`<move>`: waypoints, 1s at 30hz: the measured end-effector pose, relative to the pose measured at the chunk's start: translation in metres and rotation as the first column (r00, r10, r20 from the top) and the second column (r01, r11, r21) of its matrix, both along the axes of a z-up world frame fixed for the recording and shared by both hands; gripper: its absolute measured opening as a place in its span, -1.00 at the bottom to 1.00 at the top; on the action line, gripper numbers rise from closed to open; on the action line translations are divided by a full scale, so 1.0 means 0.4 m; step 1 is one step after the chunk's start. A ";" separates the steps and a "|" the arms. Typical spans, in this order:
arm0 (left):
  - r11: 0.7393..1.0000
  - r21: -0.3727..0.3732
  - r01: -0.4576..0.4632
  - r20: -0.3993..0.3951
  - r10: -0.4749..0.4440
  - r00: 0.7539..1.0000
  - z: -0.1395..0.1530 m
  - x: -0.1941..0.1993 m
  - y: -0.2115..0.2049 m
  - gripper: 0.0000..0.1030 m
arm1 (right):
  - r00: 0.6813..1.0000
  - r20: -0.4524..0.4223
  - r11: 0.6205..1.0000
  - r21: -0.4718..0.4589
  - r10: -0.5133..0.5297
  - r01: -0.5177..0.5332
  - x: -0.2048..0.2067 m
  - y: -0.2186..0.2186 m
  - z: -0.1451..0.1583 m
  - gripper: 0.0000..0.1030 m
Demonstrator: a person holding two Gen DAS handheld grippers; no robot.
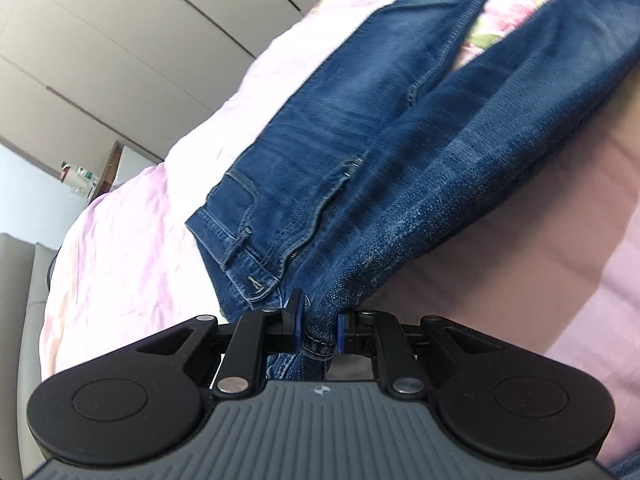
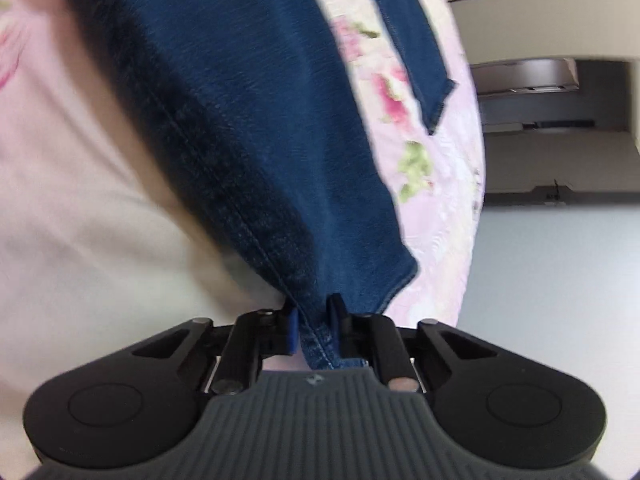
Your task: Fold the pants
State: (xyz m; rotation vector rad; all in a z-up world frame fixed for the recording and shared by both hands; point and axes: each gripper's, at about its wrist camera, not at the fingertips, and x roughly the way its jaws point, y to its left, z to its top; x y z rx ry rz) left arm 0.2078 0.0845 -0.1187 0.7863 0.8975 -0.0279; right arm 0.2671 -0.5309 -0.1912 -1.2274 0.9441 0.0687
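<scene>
Blue denim pants [image 1: 332,152] lie across a pink bed sheet [image 1: 132,232], front up, with the fly and waistband nearest the left wrist camera. My left gripper [image 1: 318,330] is shut on a bunched edge of the waistband, which is lifted off the sheet. In the right wrist view a pant leg [image 2: 256,120] rises off the bed to my right gripper [image 2: 314,330], which is shut on the leg's stitched hem. The other leg [image 2: 416,52] lies flat further back on the flowered part of the sheet [image 2: 404,104].
Beige wardrobe doors [image 1: 120,52] stand behind the bed in the left wrist view. A grey padded bed frame [image 1: 24,280] runs along the left edge. In the right wrist view the bed edge drops to a pale floor [image 2: 560,280] with low furniture beyond.
</scene>
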 end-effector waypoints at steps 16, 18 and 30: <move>0.975 -0.150 -0.162 0.096 0.177 0.980 0.152 0.135 0.055 -0.69 | 0.863 0.297 0.892 0.333 -0.408 0.306 0.187 0.020 0.372 -0.94; 0.969 -0.160 -0.188 0.077 0.202 0.976 0.166 0.207 0.069 -0.69 | 0.858 0.305 0.895 0.310 -0.412 0.320 0.261 0.039 0.389 -0.94; 0.950 -0.102 -0.294 -0.096 0.285 0.954 0.017 0.614 0.157 -0.68 | 0.908 0.254 0.942 0.071 -0.334 0.327 0.773 0.180 0.258 -1.00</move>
